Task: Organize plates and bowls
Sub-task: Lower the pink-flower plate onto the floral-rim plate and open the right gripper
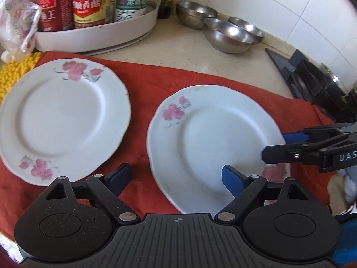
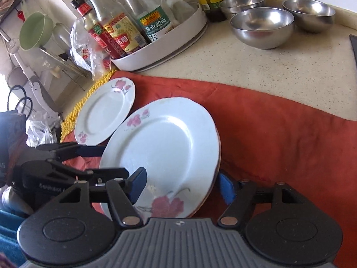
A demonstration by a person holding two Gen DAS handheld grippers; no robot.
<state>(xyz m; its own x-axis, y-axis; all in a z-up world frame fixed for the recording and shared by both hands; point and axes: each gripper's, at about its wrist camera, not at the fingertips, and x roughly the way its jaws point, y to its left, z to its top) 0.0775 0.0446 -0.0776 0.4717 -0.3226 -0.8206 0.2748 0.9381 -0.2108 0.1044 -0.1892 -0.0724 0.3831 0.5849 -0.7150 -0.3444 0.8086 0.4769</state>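
Kitchen counter: a pale speckled counter point(image 2: 256, 67) with a red cloth point(image 1: 178, 84) spread over it.
Left plate: a white flowered plate point(image 1: 60, 118) lies flat on the red cloth, well apart from both grippers.
Right plate: a white flowered plate point(image 2: 165, 154) sits tilted, on top of another plate whose rim just shows under it.
Steel bowls: three shiny bowls point(image 2: 262, 25) stand together at the back near the wall.
Bottle tray: a white tray point(image 1: 96, 38) holds sauce bottles point(image 1: 89, 2).
Left gripper: the left gripper point(image 1: 176, 177) hangs with its fingers wide apart, holding nothing, one blue pad over the right plate's near edge.
Right gripper: the right gripper point(image 2: 183, 184) has fingers apart on either side of the right plate's edge, not pressing it.
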